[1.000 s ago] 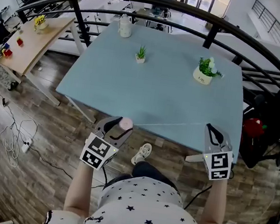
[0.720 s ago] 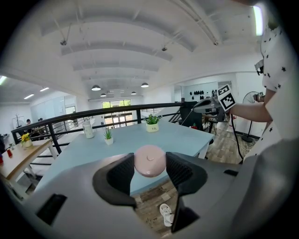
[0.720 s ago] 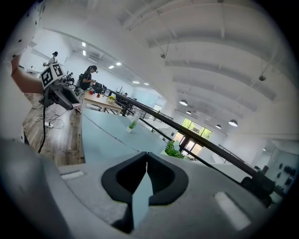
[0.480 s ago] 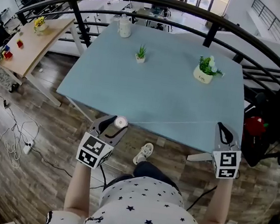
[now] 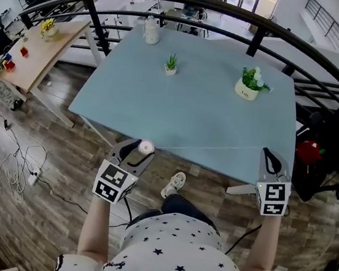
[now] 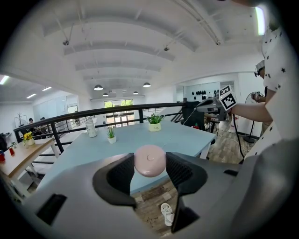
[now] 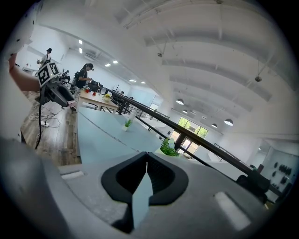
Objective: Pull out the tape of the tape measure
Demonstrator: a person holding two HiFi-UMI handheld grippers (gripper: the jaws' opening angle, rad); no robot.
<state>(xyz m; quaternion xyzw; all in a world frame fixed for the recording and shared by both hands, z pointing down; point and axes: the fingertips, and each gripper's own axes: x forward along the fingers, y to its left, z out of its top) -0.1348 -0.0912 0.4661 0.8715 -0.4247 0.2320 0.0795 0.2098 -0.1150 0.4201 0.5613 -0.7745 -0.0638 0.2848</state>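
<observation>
A round pink tape measure (image 5: 147, 147) sits between the pads of my left gripper (image 5: 137, 151), which is shut on it just off the near edge of the pale blue table (image 5: 186, 103). In the left gripper view the pink case (image 6: 150, 160) fills the gap between the jaws. A thin pale tape (image 5: 211, 149) runs from it to the right, along the table's near edge, to my right gripper (image 5: 268, 155). The jaws of that gripper (image 7: 146, 161) are pressed together on the tape's end. Both grippers hang in the air in front of the table.
On the far half of the table stand a potted plant in a white pot (image 5: 247, 83), a small plant (image 5: 171, 65) and a white jar (image 5: 151, 31). A dark railing (image 5: 235, 13) curves behind the table. A wooden table (image 5: 38, 52) is at the left, and cables lie on the floor.
My right gripper has moved to the right and slightly away from the left one, so the tape between them is longer. The left gripper shifted a little left, still holding the pink case.
</observation>
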